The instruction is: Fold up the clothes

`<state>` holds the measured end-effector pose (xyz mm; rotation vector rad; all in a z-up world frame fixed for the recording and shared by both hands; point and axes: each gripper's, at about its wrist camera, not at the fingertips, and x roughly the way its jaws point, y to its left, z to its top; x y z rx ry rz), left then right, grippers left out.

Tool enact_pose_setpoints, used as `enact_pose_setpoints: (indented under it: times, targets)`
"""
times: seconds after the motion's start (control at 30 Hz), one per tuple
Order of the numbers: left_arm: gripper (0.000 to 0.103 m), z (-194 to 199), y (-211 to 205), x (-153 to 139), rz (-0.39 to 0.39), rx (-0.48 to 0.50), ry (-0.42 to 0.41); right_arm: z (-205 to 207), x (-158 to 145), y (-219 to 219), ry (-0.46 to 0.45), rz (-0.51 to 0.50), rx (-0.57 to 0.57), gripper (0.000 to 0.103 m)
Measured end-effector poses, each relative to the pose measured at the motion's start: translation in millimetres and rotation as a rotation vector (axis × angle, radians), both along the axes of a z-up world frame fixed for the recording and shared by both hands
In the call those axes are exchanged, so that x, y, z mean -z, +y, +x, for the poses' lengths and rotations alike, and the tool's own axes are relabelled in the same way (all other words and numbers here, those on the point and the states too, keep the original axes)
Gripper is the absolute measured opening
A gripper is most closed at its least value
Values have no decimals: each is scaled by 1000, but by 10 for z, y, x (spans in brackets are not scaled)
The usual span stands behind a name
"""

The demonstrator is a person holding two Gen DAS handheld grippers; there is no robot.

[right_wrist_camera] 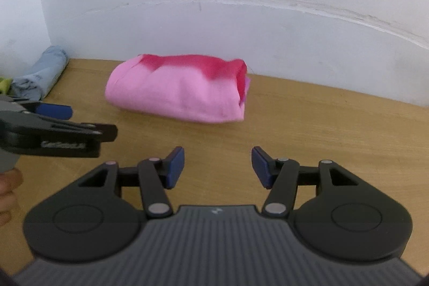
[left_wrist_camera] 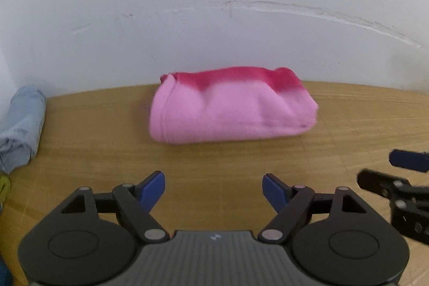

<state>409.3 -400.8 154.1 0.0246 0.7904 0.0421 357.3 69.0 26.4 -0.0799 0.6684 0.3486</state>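
Pink cloth garment with a darker magenta band (left_wrist_camera: 230, 109), folded into a thick bundle near the back edge of the wooden table (left_wrist_camera: 241, 160), by the white wall (left_wrist_camera: 214, 4). Looks pretty much done. Left gripper (left_wrist_camera: 213, 190) and right gripper (right_wrist_camera: 217, 168) both spread wide, nothing held, well short of it. Rolled light-blue denim piece (left_wrist_camera: 22, 122) at the back left corner, maybe next.

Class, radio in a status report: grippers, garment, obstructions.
Left gripper and right gripper open, empty. Pink garment folded on table, untouched. Blue bundle off left; path clear.
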Motion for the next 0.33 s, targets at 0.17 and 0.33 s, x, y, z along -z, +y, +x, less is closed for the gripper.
enact_pose_setpoints:
  times: [0.17, 0.33]
  targets:
    - [86, -238, -64, -63, -67, -8, 33, -488, -60, -237, 30, 40, 21, 58]
    - [86, -764, -222, -180, -56, -27, 22, -990, -85, -477, 58, 57, 32, 58]
